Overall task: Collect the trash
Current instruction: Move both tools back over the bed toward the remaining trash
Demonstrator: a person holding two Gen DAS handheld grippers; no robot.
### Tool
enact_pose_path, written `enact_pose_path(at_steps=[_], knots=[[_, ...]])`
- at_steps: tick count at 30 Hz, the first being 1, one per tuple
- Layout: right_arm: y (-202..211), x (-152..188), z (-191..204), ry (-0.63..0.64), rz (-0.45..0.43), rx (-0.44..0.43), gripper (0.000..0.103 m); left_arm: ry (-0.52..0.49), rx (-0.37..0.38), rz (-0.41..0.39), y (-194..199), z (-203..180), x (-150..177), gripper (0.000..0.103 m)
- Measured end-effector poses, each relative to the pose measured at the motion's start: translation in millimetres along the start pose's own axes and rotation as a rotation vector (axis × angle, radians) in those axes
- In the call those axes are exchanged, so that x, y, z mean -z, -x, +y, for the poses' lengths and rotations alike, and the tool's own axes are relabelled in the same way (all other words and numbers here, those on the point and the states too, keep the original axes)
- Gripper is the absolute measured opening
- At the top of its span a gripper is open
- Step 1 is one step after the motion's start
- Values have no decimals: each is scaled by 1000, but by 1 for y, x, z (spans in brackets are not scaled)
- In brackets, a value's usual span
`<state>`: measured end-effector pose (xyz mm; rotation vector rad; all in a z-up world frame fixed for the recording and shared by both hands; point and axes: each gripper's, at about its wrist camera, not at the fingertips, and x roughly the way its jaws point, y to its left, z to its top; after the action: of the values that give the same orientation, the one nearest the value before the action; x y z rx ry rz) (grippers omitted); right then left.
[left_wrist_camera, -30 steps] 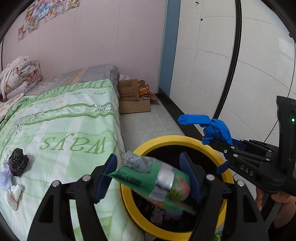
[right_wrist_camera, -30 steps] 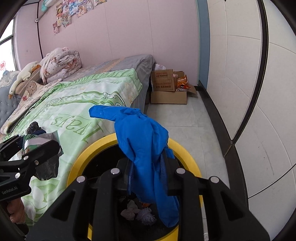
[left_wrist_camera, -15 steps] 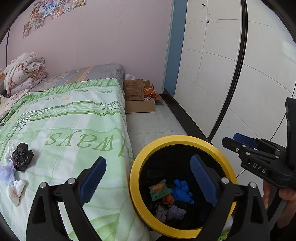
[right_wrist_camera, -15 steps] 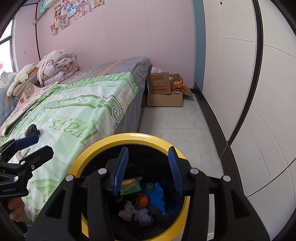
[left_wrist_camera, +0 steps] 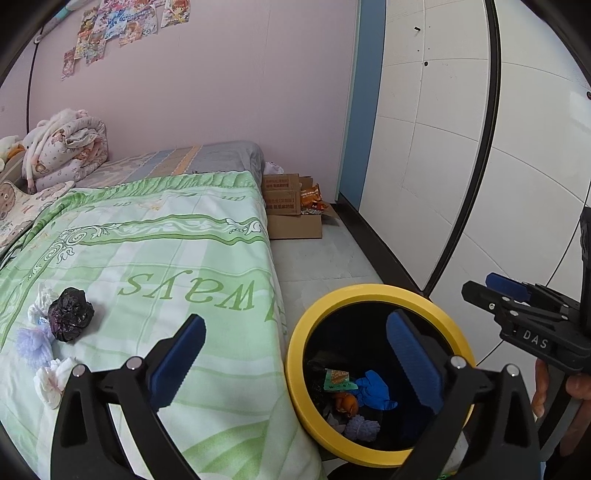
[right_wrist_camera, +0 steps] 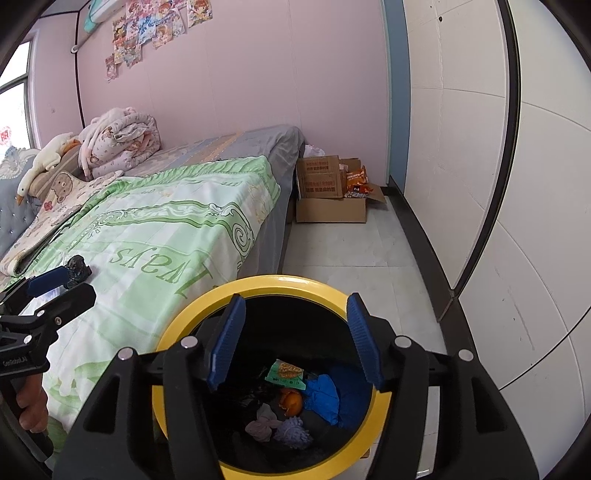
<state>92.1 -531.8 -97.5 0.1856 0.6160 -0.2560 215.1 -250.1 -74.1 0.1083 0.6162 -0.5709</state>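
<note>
Two claws hover over a yellow-rimmed trash bin [right_wrist_camera: 255, 286] that stands on the floor just beside the long edge of the bed. The left claw [left_wrist_camera: 295, 360] has its blue pads spread wide, having just been opening, and nothing sits between them; one pad hangs over the quilt, the other over the bin's mouth. The right claw [right_wrist_camera: 293, 341] stands about half open, its jaws also just opening, and it too holds nothing. Seen from the left wrist, its black body carries the letters "DAS", gripped by a person's hand [left_wrist_camera: 565, 391].

Inside the bin lie a blue glove [right_wrist_camera: 323, 397], a green snack wrapper [right_wrist_camera: 286, 373], an orange peel [right_wrist_camera: 290, 401], a pale lilac puff [right_wrist_camera: 293, 435] and a crumpled tissue [right_wrist_camera: 263, 424].

Still on the green quilt [left_wrist_camera: 166, 258], near the bed's side edge, sit a crumpled black bag [left_wrist_camera: 70, 319], a lilac puff [left_wrist_camera: 33, 345] touching it, and white tissue wads [left_wrist_camera: 51, 380]. The quilt shows the upside-down letters "ways".

A cardboard box [left_wrist_camera: 293, 214] with printed writing too small to read stands on the floor at the bed's far corner, with orange snack packets [left_wrist_camera: 312, 199] in it. Colourful posters [left_wrist_camera: 125, 26] hang on the pink wall.
</note>
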Motion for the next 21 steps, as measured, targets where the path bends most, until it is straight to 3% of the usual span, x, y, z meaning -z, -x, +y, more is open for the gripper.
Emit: enact_pose_path(at_steps=[21], knots=[[25,-28,65,87,-53,-86,62,76,-108,-65,42,64,-4,95]])
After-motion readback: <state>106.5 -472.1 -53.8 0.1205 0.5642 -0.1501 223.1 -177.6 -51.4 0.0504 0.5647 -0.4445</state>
